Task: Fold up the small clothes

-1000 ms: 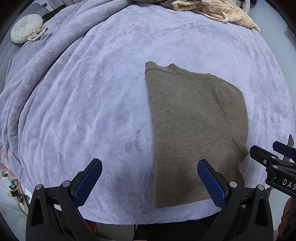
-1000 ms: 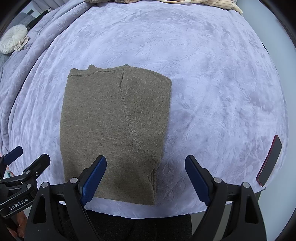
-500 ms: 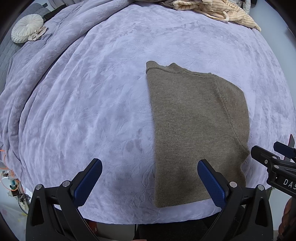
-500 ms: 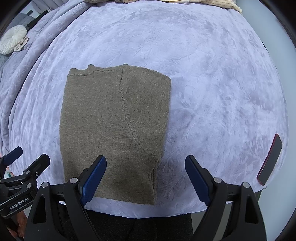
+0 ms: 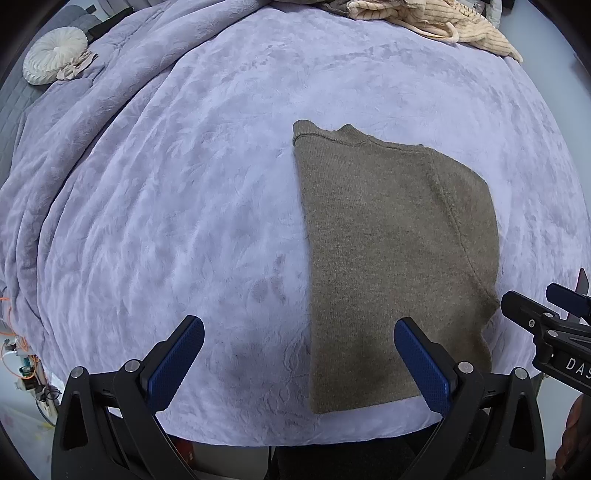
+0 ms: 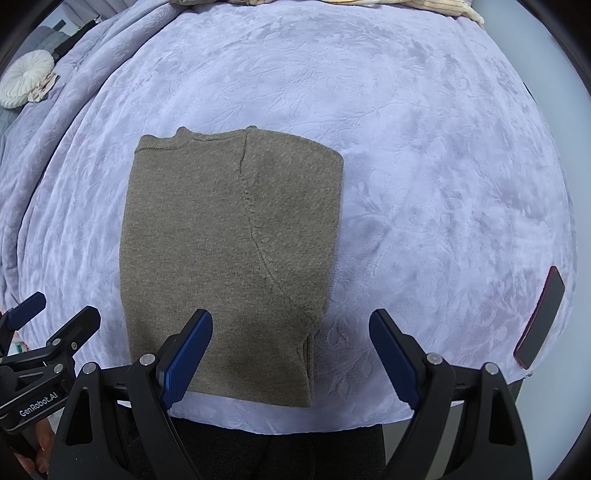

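An olive-brown knit sweater (image 5: 391, 258) lies flat on the lavender bedspread (image 5: 184, 221), folded into a tall rectangle with its neckline at the far end. It also shows in the right wrist view (image 6: 229, 258). My left gripper (image 5: 299, 354) is open and empty above the bed's near edge, its right finger over the sweater's near hem. My right gripper (image 6: 291, 350) is open and empty, its left finger over the sweater's near hem, its right finger over bare bedspread (image 6: 424, 184).
A red-edged phone (image 6: 541, 317) lies near the bed's right edge. A pile of cream striped clothes (image 5: 443, 22) sits at the far side. A round white cushion (image 5: 53, 55) lies far left. The bed's front edge is just below both grippers.
Both grippers have crept slightly, so the sweater sits a little lower and nearer in the views. The sweater itself has not moved and both grippers stay open.
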Tool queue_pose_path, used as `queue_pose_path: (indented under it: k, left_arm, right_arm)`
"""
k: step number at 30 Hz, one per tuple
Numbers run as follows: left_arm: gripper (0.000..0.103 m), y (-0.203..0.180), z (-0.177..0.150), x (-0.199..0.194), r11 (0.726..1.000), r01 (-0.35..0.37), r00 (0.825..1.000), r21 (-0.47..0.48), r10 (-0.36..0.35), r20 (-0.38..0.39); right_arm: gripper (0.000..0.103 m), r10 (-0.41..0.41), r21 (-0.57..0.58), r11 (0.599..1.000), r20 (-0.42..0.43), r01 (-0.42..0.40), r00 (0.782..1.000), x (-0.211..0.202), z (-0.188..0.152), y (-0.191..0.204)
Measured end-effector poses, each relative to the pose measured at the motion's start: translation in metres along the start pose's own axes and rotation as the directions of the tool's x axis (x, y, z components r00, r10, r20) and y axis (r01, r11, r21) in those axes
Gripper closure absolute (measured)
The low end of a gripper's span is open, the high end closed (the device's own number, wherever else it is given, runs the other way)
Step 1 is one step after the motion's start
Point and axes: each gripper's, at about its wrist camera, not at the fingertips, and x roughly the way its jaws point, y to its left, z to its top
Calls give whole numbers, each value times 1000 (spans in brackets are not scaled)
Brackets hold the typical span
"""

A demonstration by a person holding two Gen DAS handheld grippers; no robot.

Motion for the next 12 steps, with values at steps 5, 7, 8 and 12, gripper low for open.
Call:
queue_pose_path:
  k: [5, 7, 8, 12]
  left_arm:
    - [0, -1, -1, 1, 1000, -1, 1000, -7, 1, 0]
    - [0, 0, -1, 1, 1000, -3, 1000, -10, 3, 3]
    - [0, -1, -1, 1, 1000, -4, 1000, -12, 4, 6]
    - [0, -1, -2, 0, 1000, 8, 1000, -11, -8, 6]
  right_arm:
    - [14, 0, -1, 1000, 1, 0, 1000, 0, 0, 0]
    - [14, 0, 1, 1000, 0, 0, 1000, 0, 0, 0]
    - [14, 0, 1, 1000, -1, 0, 1000, 0, 0, 0]
    - [14, -1, 2, 1000, -1, 1, 1000, -1, -1, 1]
